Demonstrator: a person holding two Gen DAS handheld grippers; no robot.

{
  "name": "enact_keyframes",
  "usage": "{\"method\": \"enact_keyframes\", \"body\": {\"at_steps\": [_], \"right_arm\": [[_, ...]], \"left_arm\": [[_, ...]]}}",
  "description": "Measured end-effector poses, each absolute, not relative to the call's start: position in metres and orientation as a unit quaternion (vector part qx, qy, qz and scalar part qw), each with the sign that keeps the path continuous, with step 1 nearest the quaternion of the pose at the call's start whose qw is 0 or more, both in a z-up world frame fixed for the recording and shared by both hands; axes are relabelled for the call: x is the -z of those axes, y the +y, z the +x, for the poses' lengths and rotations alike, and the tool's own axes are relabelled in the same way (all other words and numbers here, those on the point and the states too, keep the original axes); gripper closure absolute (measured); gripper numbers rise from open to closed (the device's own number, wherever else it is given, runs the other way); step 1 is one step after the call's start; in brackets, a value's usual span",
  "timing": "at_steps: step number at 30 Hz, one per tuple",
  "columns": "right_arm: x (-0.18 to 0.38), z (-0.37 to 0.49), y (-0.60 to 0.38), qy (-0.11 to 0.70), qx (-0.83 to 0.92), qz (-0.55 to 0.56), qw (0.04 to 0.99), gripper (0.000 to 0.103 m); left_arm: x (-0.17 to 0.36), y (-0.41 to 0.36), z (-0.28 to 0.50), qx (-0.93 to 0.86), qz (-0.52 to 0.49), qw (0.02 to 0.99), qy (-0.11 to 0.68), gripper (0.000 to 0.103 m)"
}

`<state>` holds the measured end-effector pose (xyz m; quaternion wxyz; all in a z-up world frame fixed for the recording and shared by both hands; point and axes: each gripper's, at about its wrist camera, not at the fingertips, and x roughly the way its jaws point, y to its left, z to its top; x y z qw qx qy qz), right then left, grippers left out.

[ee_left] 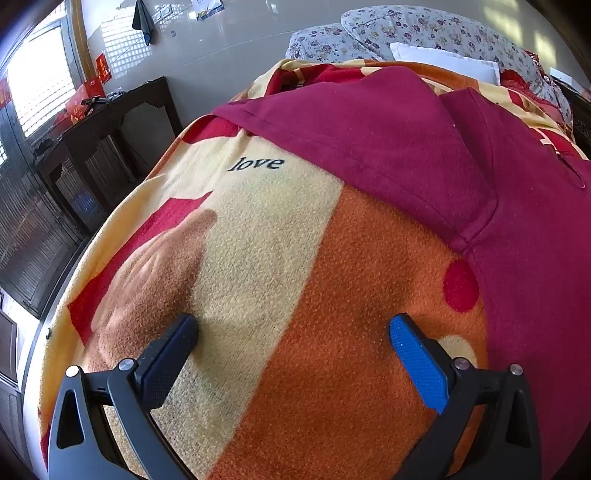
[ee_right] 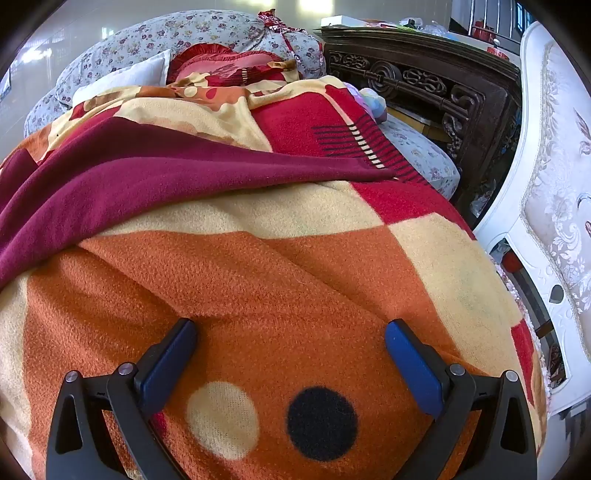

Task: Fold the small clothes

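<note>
Across blanket (ee_left: 258,240), flat maroon garment (ee_left: 406,147)

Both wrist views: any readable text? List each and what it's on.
"love": black print on the cream patch of the blanket, beside the maroon shirt, left wrist view.
Red packages on the dark cabinet and papers on the wall: markings too small to read.
Right wrist view: no text.

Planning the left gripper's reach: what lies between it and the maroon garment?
Only bare blanket separates the open left gripper from the maroon garment, as the left wrist view shows.
</note>
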<state>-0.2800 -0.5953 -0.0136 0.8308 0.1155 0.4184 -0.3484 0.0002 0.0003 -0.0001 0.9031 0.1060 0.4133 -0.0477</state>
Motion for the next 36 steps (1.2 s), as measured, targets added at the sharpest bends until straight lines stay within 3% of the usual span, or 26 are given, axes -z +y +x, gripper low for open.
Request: {"method": "enact_keyframes", "body": {"at_steps": [16,27,36], "right_arm": [[-0.005,-0.296,-0.572,0.429,0.357,0.166,0.813,0.000],[-0.113,-0.343,-0.464,0.352,0.333,0.175,0.857,0.000],[-0.149,-0.328,-0.372,0.358,0.284,0.087,0.885,0.000]], "left_arm": [[-0.011,0.001,-0.009,0.048,0.107,0.899,0.422,0.000],[-0.080,-0.031,-0.095,0.159,0.112,0.916,0.352,0.000],[-0.108,-0.067,-0.128,0.216,0.104,0.913,0.329,0.000]]}}
